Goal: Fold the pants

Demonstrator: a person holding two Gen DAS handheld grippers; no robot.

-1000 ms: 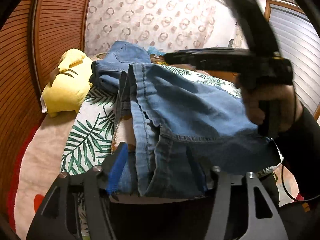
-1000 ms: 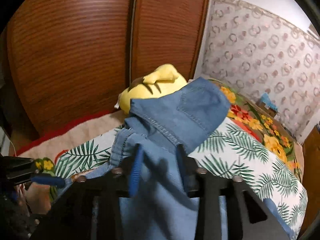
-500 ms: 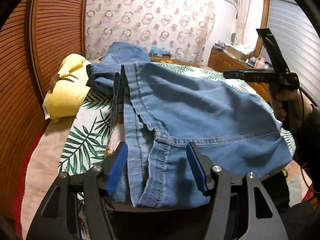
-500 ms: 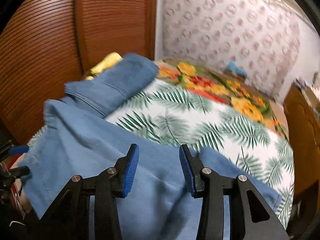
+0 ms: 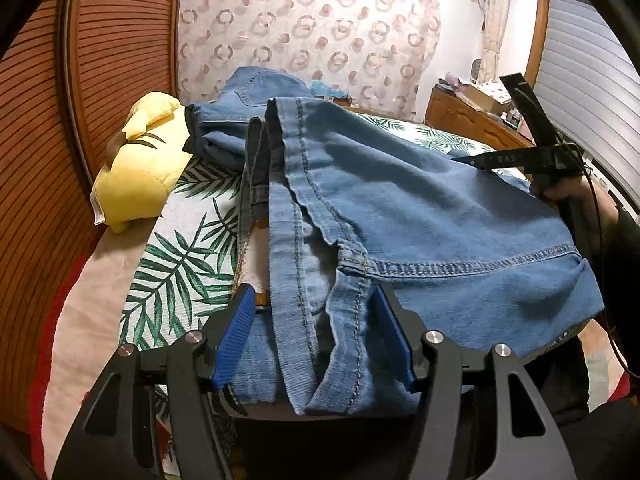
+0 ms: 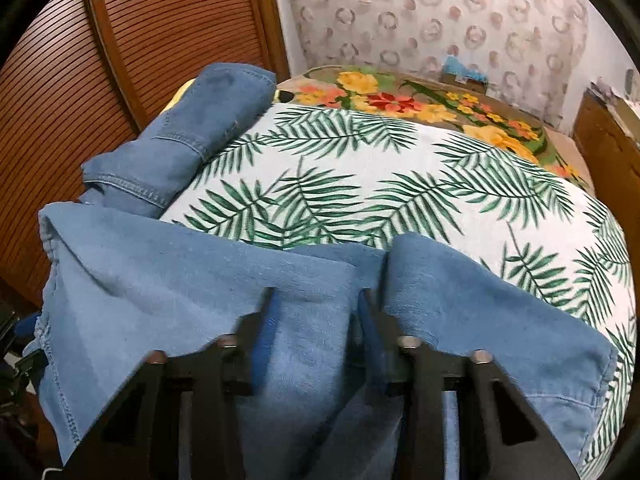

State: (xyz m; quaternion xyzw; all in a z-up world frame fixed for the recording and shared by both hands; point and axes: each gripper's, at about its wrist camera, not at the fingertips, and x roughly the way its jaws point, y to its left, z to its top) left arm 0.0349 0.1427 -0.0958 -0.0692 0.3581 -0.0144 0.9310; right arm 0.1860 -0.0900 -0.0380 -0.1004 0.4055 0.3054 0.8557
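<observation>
Since a second ago, my right gripper [image 6: 316, 312] has dropped onto the jeans [image 5: 400, 208]; its jaws are closing with denim bunched between them. Left gripper [image 5: 314, 336]: jaws apart, astride the jeans' near edge. Jeans: spread on the leaf-print bedspread [image 6: 360, 184].

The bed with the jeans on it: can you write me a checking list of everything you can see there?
Surface: bed under a white palm-leaf print cover, with a flowered blanket behind it.
Job's things: blue denim jeans, partly folded at the near edge, one part bunched up at the far left.
Clutter: yellow plush toy beside the jeans.
Claws: left claw open, denim between its blue pads; right claw closing with denim between its fingers.
Cables: thin black cable by the hand holding the right claw.
Surroundings: slatted brown wooden doors, ring-patterned curtain, wooden dresser.
</observation>
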